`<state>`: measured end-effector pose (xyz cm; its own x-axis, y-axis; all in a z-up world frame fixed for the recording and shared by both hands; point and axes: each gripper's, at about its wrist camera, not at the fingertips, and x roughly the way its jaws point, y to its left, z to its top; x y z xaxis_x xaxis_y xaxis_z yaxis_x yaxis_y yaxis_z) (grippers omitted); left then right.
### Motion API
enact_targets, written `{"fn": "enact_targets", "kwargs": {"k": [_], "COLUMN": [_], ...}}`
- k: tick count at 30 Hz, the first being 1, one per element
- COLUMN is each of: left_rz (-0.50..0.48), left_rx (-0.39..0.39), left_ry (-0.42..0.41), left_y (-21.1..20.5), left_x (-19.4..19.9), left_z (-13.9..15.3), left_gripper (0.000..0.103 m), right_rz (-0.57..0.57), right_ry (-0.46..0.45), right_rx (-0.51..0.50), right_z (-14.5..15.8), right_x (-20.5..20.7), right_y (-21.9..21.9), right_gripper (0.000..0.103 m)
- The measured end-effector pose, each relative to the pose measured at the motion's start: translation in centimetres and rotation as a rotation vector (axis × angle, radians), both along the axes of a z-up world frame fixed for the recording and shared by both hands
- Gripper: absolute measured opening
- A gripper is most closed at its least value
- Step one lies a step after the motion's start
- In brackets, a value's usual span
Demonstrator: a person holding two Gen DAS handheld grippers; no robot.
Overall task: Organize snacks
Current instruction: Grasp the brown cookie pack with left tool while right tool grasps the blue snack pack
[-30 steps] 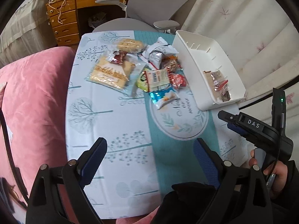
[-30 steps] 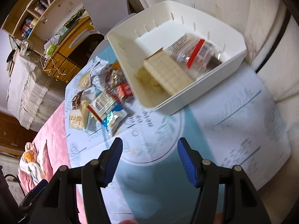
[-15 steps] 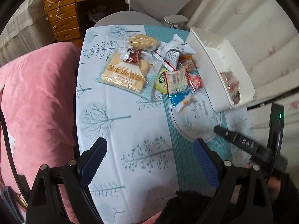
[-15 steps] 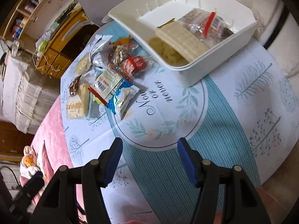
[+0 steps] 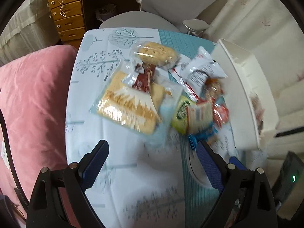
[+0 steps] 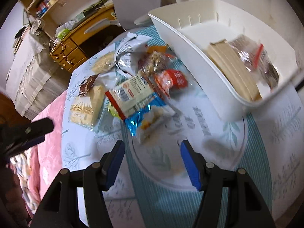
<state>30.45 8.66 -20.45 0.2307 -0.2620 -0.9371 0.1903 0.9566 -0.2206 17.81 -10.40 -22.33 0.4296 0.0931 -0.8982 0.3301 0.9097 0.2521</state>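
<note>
Above the tablecloth (image 5: 133, 161) — both hand-held grippers (image 5: 152, 157) (image 6: 152, 157) agape, empty.

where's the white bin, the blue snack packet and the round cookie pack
white bin (image 6: 226, 102), right wrist view, on its near outer wall
blue snack packet (image 6: 146, 116), right wrist view, on the blue wrapper's middle
round cookie pack (image 5: 155, 54), left wrist view, on the cookie's top
</note>
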Motion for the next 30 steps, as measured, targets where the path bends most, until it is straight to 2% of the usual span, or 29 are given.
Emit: {"fn": "enact_targets", "kwargs": {"k": [10,14,17,21,24,26,30], "left_rz": [0.035,0.038,0.022,0.006,0.003,0.014,0.017], "left_rx": [0.063,0.093,0.127,0.161,0.17,0.164,0.141], "left_ry": [-0.104,-0.107,-0.08,-0.086,-0.075,-0.06,-0.073], "left_y": [-2.0,-2.5,-2.9,-3.2,-3.3,-3.1,-3.0], "left_x": [6.3,8.4,9.6,10.2,10.8,11.0,11.1], "left_z": [-2.8,-4.0,-5.1,-5.9,-6.4,-6.8,-6.6], "left_gripper": [0.092,0.092,0.092,0.088,0.076,0.063,0.05], "right_rz": [0.033,0.068,0.088,0.091,0.094,0.102,0.115], "right_ry": [-0.031,-0.05,-0.047,-0.045,-0.055,-0.064,-0.066], "right_rx": [-0.063,-0.09,-0.094,-0.094,-0.107,-0.122,-0.129], "right_z": [-2.8,-3.2,-3.8,-4.5,-4.8,-4.9,-4.9], "right_x": [2.8,3.4,3.9,4.5,4.8,4.9,5.2], "right_y": [0.3,0.7,1.0,1.1,1.2,1.3,1.3], "right_gripper": [0.061,0.061,0.061,0.061,0.062,0.062,0.061]}}
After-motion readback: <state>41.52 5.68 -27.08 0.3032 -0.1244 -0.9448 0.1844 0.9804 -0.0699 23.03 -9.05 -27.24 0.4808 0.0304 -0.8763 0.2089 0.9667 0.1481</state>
